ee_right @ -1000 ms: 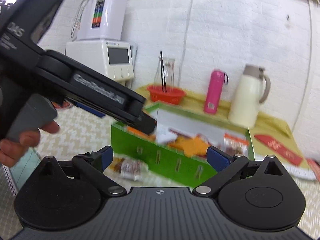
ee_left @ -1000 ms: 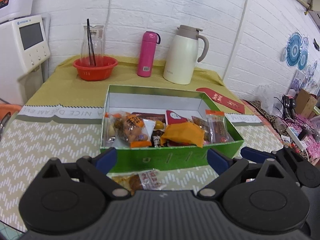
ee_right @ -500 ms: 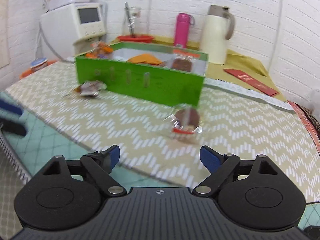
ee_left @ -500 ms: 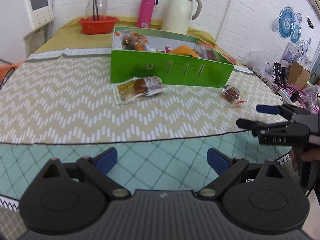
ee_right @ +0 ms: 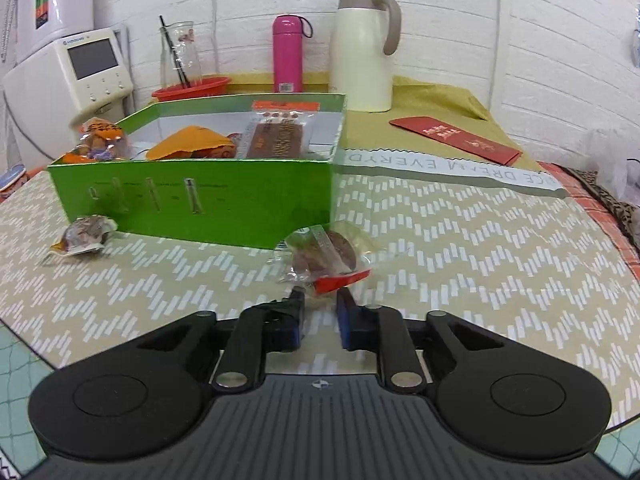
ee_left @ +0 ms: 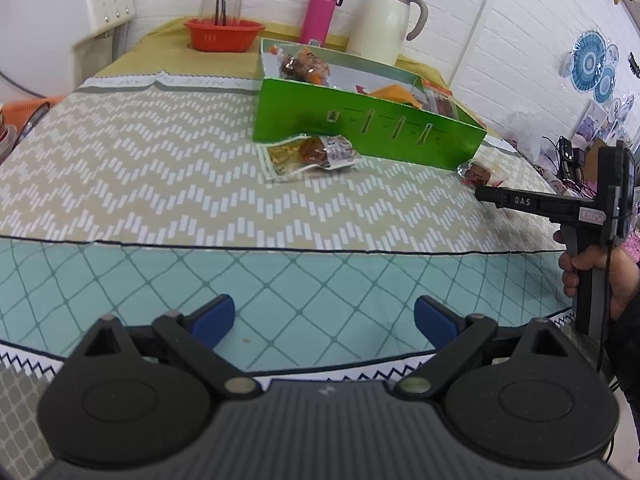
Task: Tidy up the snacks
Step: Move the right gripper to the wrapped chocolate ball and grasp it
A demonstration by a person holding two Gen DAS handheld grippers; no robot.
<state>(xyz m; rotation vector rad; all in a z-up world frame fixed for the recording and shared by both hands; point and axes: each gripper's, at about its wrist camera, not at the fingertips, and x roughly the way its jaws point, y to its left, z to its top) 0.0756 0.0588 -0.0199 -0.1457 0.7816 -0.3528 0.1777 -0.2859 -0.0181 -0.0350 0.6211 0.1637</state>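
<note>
With the left gripper (ee_left: 324, 318) gaping empty, the right gripper (ee_right: 320, 300) had just been narrowing on the red edge of the snack packet (ee_right: 326, 256) lying at its twelve o'clock beside the green box (ee_right: 192, 196), apparently not yet pinching it, so the slippery wrapper risked sliding free.

A white-painted brick wall (ee_right: 440, 20) stands behind the counter (ee_left: 140, 168), which wears a beige chevron cloth over teal lattice and a mustard cloth (ee_right: 432, 100) at the back, with blue round ornaments (ee_left: 592, 64) fixed on the side wall.
</note>
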